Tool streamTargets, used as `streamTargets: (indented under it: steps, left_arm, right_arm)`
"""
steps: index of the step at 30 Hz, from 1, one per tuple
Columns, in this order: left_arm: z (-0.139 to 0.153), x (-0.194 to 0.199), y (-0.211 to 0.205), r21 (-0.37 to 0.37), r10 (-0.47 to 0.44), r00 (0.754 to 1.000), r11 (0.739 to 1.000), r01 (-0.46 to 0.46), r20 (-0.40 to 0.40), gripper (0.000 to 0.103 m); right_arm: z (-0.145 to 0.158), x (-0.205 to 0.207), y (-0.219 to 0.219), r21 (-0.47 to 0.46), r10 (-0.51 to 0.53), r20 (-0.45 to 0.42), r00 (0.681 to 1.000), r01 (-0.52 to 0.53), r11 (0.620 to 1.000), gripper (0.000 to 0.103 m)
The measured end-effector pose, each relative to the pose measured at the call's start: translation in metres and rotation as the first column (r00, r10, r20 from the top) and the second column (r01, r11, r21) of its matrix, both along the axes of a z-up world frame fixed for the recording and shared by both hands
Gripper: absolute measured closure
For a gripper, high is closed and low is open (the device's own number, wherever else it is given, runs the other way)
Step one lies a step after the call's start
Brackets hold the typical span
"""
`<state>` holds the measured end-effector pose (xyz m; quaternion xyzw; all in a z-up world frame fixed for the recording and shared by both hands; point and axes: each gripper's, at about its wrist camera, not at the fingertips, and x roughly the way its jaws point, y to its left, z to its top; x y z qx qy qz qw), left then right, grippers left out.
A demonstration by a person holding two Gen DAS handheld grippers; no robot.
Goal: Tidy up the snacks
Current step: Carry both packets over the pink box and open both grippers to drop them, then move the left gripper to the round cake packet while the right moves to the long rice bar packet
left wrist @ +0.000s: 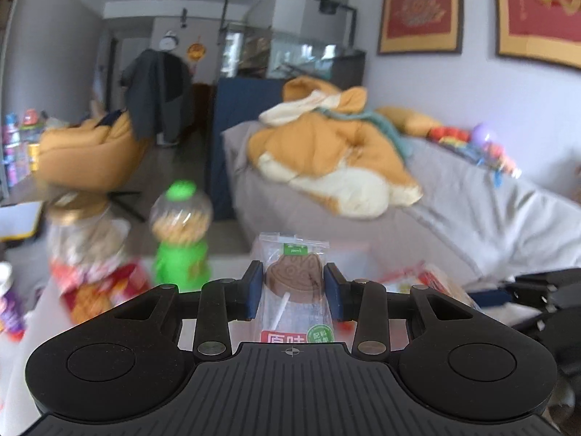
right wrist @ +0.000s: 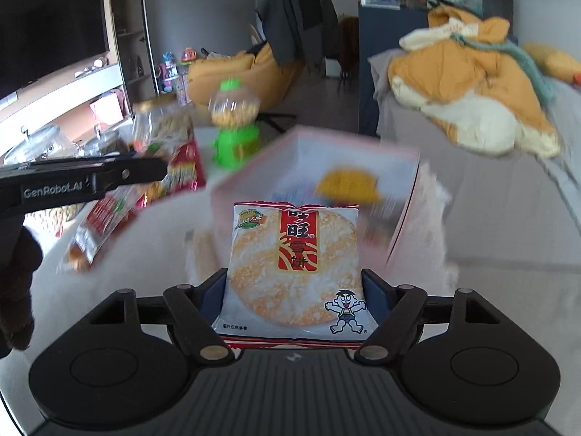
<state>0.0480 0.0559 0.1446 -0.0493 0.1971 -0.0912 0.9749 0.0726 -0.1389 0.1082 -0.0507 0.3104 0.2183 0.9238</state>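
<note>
The right gripper [right wrist: 292, 287] holds a rice cracker [right wrist: 294, 269], and the box [right wrist: 403, 218] lies straight ahead, just beyond it. The left gripper [left wrist: 292, 287] clamps a lollipop [left wrist: 294, 279], farther off to the box's left.

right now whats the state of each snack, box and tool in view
left tool: shut on the lollipop packet
lollipop packet: sealed, held upright
right tool: shut on the rice cracker packet
rice cracker packet: sealed, held
pink box: open, snacks inside
green candy dispenser: upright, part filled

Brown swirl-embossed lollipop [left wrist: 293, 275], red-and-white rice cracker packet [right wrist: 295, 269], green candy dispenser [left wrist: 181, 239].
</note>
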Motion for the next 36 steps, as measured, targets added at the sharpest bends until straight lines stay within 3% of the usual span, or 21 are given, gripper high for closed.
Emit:
streamTargets:
  steps: [4,5,7,9,11,12,15,18,20,23,25,27,30,32,36]
  left_arm:
    - [0.003,0.038,-0.009,0.022,-0.041,0.999,0.999,0.042,-0.015,0.062]
    - [-0.001,0.047,-0.011,0.004,-0.053,0.999,0.999,0.053,-0.011,0.061]
    - [-0.016,0.067,-0.012,-0.103,-0.067,0.998,0.993,0.065,-0.014,0.060]
    - [-0.038,0.093,-0.016,-0.155,-0.096,0.991,0.985,0.081,-0.096,0.058]
    - [-0.058,0.114,-0.020,-0.113,-0.060,0.974,0.993,0.036,-0.221,0.063]
    - [-0.064,0.114,-0.016,-0.106,-0.041,0.979,0.994,0.020,-0.202,0.075]
    - [-0.063,0.098,0.010,-0.206,-0.002,0.996,0.978,-0.016,-0.088,0.074]
    - [-0.059,0.093,0.043,-0.336,0.017,0.995,0.941,-0.050,-0.098,0.074]
    - [-0.059,0.081,0.071,-0.385,0.030,0.994,0.921,-0.068,-0.104,0.074]
    - [-0.065,0.056,0.109,-0.354,0.098,0.982,0.923,-0.151,-0.164,0.074]
    - [-0.075,0.033,0.136,-0.302,0.256,0.945,0.902,-0.309,-0.203,0.074]
    - [-0.085,0.009,0.155,-0.273,0.385,0.908,0.867,-0.417,-0.167,0.074]
    - [-0.098,-0.014,0.175,-0.304,0.443,0.888,0.835,-0.459,-0.124,0.074]
    - [-0.102,-0.023,0.184,-0.307,0.458,0.884,0.831,-0.464,-0.096,0.074]
    - [-0.104,-0.031,0.193,-0.235,0.492,0.861,0.828,-0.509,-0.129,0.074]
  right_arm:
    - [0.047,0.040,-0.003,-0.005,-0.041,0.115,0.993,0.042,0.999,0.027]
    - [0.055,0.054,-0.002,-0.001,-0.044,0.125,0.991,0.045,0.999,0.027]
    - [0.059,0.080,0.003,0.004,-0.054,0.096,0.994,0.054,0.999,0.027]
    - [0.054,0.106,0.010,0.004,-0.076,0.055,0.996,0.076,0.997,0.027]
    - [0.043,0.130,0.017,-0.021,-0.102,0.022,0.995,0.102,0.995,0.026]
    - [0.037,0.138,0.019,-0.031,-0.106,-0.003,0.994,0.106,0.994,0.026]
    - [0.014,0.154,0.021,-0.032,-0.095,-0.094,0.991,0.092,0.995,0.026]
    - [-0.001,0.159,0.024,-0.034,-0.098,-0.124,0.987,0.095,0.995,0.026]
    - [-0.002,0.160,0.031,-0.041,-0.124,-0.109,0.986,0.120,0.992,0.026]
    - [0.003,0.149,0.046,-0.041,-0.088,-0.081,0.993,0.085,0.996,0.026]
    - [0.006,0.141,0.060,-0.067,-0.037,-0.051,0.998,0.033,0.997,0.021]
    - [0.010,0.139,0.079,-0.079,-0.011,-0.036,0.999,0.008,0.997,0.020]
    - [0.013,0.146,0.116,-0.015,0.055,-0.109,0.992,-0.057,0.998,0.020]
    - [0.010,0.149,0.143,0.025,0.106,-0.152,0.983,-0.104,0.994,0.020]
    - [-0.007,0.148,0.218,-0.035,0.191,-0.169,0.967,-0.200,0.979,0.020]
